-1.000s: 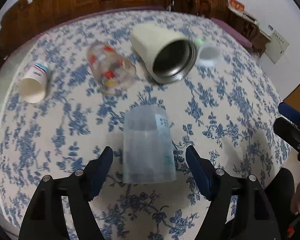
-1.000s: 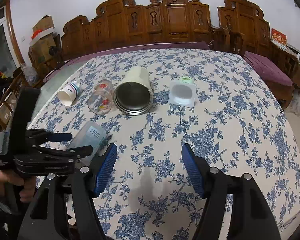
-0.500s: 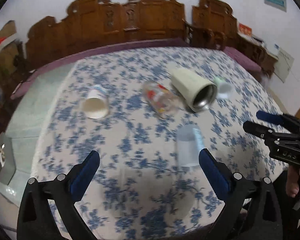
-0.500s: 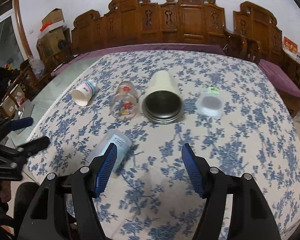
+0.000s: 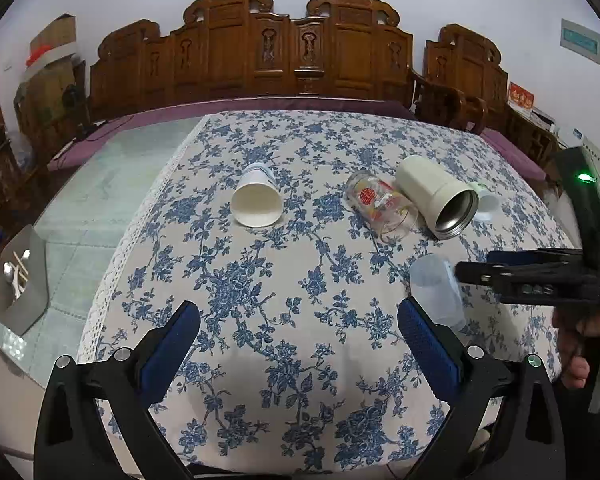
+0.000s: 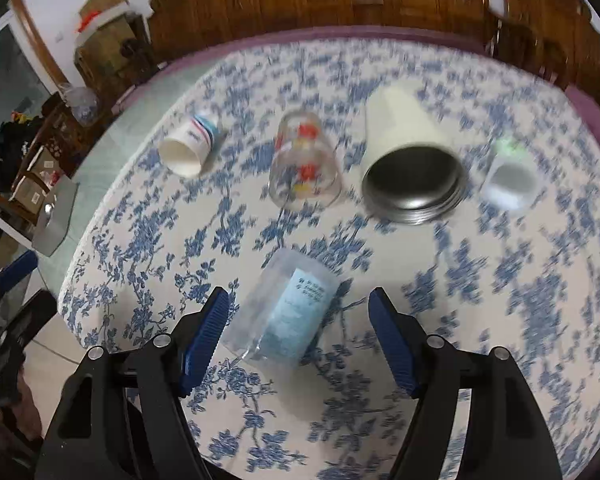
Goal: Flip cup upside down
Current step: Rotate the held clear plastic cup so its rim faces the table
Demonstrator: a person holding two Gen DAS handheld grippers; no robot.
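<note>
A clear frosted plastic cup (image 6: 288, 312) with a pale blue label lies on its side on the blue-flowered tablecloth (image 6: 540, 300). My right gripper (image 6: 298, 332) is open, its blue pads on either side of the cup's near end, not touching it. In the left wrist view the same cup (image 5: 436, 292) lies at the right, partly behind the right gripper's black body (image 5: 540, 280). My left gripper (image 5: 298, 344) is open and empty over bare cloth, left of the cup.
Several other cups lie on their sides further back: a white paper cup (image 5: 256, 200), a printed glass (image 5: 384, 208), a cream steel-lined tumbler (image 5: 440, 200) and a small white cup (image 6: 508, 184). Carved wooden chairs (image 5: 300, 52) stand behind. The table edge is near at left.
My left gripper drew back and swung left, away from the frosted cup. My right gripper moved forward and left so its pads now flank that cup.
</note>
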